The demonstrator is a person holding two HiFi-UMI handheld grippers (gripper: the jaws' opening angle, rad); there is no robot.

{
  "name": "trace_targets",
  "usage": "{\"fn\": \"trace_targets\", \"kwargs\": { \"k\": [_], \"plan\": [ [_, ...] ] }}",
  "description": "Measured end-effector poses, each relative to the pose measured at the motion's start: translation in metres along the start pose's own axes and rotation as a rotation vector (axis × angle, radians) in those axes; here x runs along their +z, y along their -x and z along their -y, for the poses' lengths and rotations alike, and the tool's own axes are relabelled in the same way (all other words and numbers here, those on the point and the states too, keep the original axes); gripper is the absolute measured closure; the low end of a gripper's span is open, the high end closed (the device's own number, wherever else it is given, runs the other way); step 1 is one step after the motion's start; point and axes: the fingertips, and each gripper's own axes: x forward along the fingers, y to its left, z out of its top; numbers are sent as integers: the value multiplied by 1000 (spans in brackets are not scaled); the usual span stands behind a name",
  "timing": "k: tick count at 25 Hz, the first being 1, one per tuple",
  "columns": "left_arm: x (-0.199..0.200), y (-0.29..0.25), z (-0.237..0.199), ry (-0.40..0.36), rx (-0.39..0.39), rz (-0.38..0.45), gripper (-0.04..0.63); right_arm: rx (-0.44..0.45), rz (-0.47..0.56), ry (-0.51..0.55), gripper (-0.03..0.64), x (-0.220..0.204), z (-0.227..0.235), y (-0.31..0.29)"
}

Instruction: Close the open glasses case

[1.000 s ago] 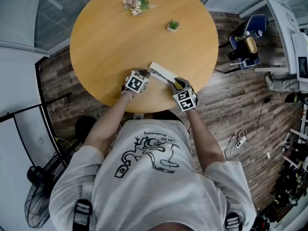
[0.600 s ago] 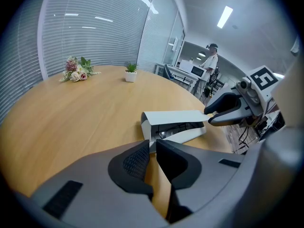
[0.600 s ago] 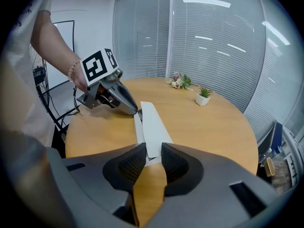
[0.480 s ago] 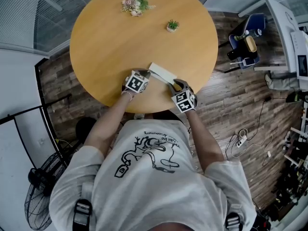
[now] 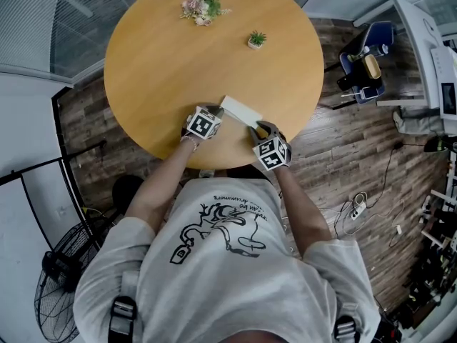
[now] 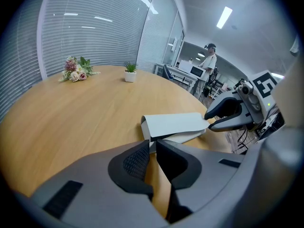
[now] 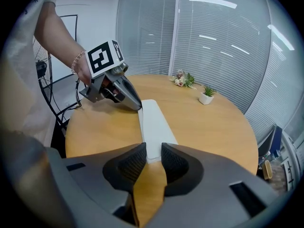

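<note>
On the round desk (image 5: pixel 164 63), near the edge in front of me, the white glasses case (image 5: pixel 240 111) lies almost shut. A dark slit remains under the lid, and the contents are hidden. My left tongs (image 6: pixel 152 144) pinch one end, apparently to steady it. My right tongs (image 7: pixel 153 152) clasp the other, seemingly to bring the lid down.

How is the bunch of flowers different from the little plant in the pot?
The pink-and-green flower bunch lies flat on the round wooden table; the small green plant in a white pot stands upright. The bunch has pink blooms; the plant shows only green leaves. The bunch spreads wider than the plant. Both sit beyond the white glasses case.
</note>
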Motion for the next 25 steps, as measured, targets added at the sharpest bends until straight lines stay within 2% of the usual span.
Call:
{"fn": "trace_targets", "kwargs": {
  "k": [17,25],
  "plan": [
    [-2,1,-2,-10,22,-5,531,5,-21,-34,529,-4,-3,-5],
    [-8,1,-1,17,31,-13,531,1,-26,-36,528,-3,-3,-6]
  ]
}}
